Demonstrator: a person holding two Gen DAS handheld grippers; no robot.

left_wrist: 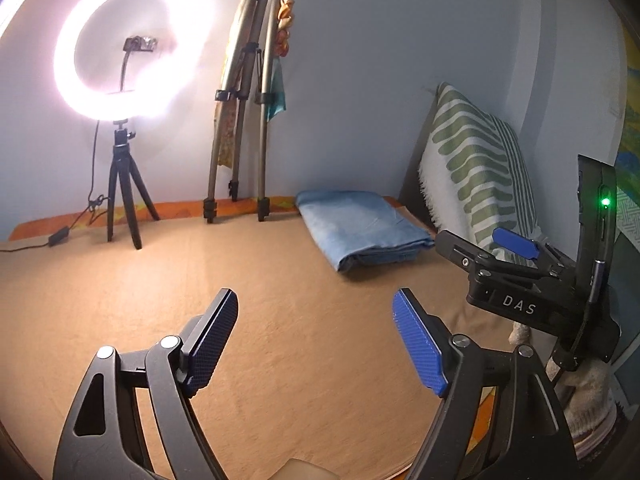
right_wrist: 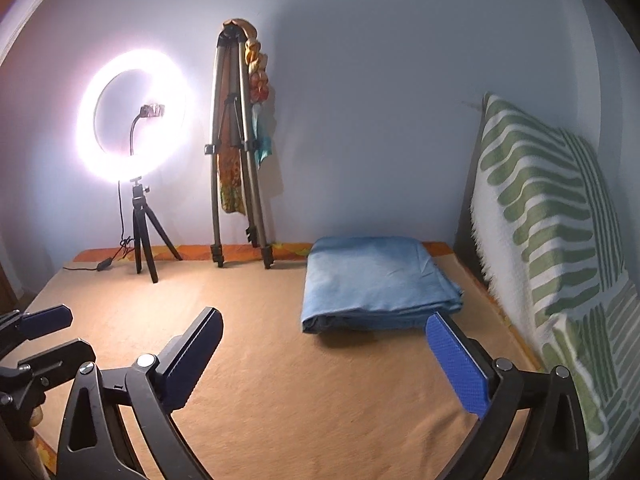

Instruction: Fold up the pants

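**A:** Pale blue wall behind, tan cover over the bed — so why are both pairs of jaws empty?

**B:** My guess is the folding is finished. The left gripper has its jaws spread fairly wide with only bare cover between them. The right gripper stands wider still, nothing between its pads either.

**A:** And the pants?

**B:** The pants lie folded into a flat blue stack, beyond the right jaws and just past their right-hand tip, apart from it. From the left jaws they sit ahead and off to the right, well clear.

**A:** Why there, near the pillow?

**B:** Probably set aside at the bed's far end, beside the striped pillow, to keep the middle free.

**A:** Farther out?

**B:** A lit ring light on a small stand, ahead and left of both jaws, likely placed to light the bed. A folded tripod leans on the wall next to it, out of the way.
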